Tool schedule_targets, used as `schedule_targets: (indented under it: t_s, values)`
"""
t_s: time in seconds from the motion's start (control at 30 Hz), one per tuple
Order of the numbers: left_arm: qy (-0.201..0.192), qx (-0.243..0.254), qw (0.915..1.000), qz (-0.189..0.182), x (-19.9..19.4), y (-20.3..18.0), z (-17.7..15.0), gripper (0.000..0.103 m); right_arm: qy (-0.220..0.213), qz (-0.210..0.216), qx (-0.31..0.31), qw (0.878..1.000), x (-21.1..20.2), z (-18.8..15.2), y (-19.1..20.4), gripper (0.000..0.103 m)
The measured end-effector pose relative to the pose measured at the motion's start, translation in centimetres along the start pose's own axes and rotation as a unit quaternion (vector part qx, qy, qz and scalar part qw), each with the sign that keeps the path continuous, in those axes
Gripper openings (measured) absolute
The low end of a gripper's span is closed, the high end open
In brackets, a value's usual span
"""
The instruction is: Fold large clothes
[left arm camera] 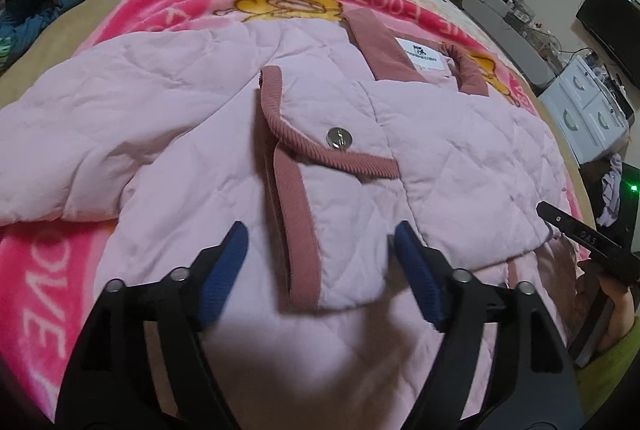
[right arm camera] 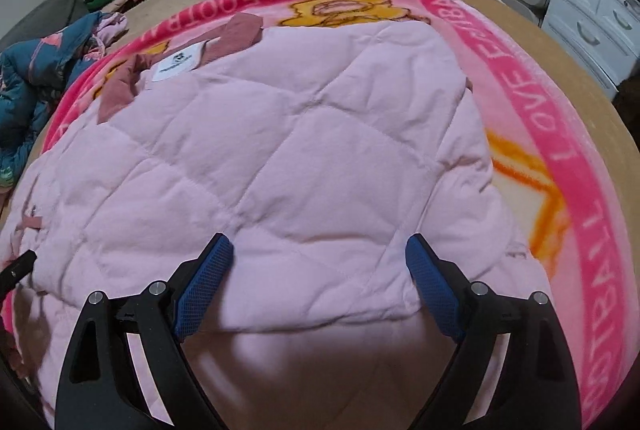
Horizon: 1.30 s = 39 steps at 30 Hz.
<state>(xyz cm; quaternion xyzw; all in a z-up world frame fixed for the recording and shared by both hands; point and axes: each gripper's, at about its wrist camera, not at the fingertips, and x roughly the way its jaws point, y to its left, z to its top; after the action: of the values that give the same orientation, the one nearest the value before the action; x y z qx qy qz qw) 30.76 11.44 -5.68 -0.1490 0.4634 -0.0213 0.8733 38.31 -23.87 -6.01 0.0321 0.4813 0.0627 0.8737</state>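
The pink quilted jacket [left arm camera: 224, 134] is lying flat on the pink printed blanket [left arm camera: 48, 270], filling the centre of both views, its collar label [left arm camera: 420, 56] sitting in the upper middle of the left wrist view. The left gripper [left arm camera: 320, 242] is hovering at lower centre, jaws spread wide, holding nothing. The right gripper [right arm camera: 320, 250] is likewise standing wide open over the jacket, gripping nothing.

Right gripper [right arm camera: 320, 250] hovering over pink quilted jacket [right arm camera: 280, 158], blue-padded jaws spread wide, nothing between them. Jacket spread flat on pink blanket [right arm camera: 532, 102] lettered in white. White neck label [right arm camera: 176, 64] near dusty-rose collar [right arm camera: 240, 30], upper left. Black tip at left edge [right arm camera: 20, 262], possibly the other gripper.
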Motion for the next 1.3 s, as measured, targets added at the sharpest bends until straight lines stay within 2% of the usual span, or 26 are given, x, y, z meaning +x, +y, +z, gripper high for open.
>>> schedule_targets:
  t_s: [0.07,0.13,0.33,0.6,0.73,0.9,1.03,1.13,1.3]
  values:
    - [-0.004,0.008,0.9999,0.006,-0.9,-0.1,-0.3,0.086,-0.006,0.007,-0.003,1.0,-1.0,-0.5,0.3,0.093]
    - [-0.009,0.004,0.9998,0.02,-1.6,0.0,-0.6,0.094,-0.016,0.009,-0.004,1.0,-2.2,-1.0,0.6,0.096]
    - [-0.006,-0.006,0.9993,0.037,-3.5,0.5,-1.7,0.094,-0.053,0.033,0.008,0.998,-5.5,-2.3,1.8,0.099]
    - [-0.048,-0.035,0.9965,0.058,-7.4,3.2,-2.5,0.094,-0.074,0.049,-0.018,0.996,-8.5,-2.7,5.4,0.099]
    - [-0.06,-0.054,0.9937,0.078,-8.8,5.1,-2.8,0.094,-0.085,0.06,-0.033,0.994,-9.8,-2.9,8.1,0.099]
    - [-0.071,-0.095,0.9903,0.071,-10.2,7.9,-3.6,0.094,-0.095,0.074,-0.046,0.992,-10.7,-3.2,11.4,0.099]
    - [-0.081,-0.098,0.9877,0.091,-11.0,9.6,-3.5,0.094,-0.098,0.091,-0.056,0.989,-11.0,-3.3,14.1,0.099]
    - [-0.093,-0.108,0.9861,0.085,-11.8,10.9,-3.5,0.094,-0.1,0.103,-0.072,0.987,-11.3,-3.0,16.3,0.099]
    - [-0.112,-0.134,0.9794,0.102,-13.0,13.4,-3.1,0.094,-0.104,0.119,-0.103,0.982,-11.8,-2.3,20.0,0.099]
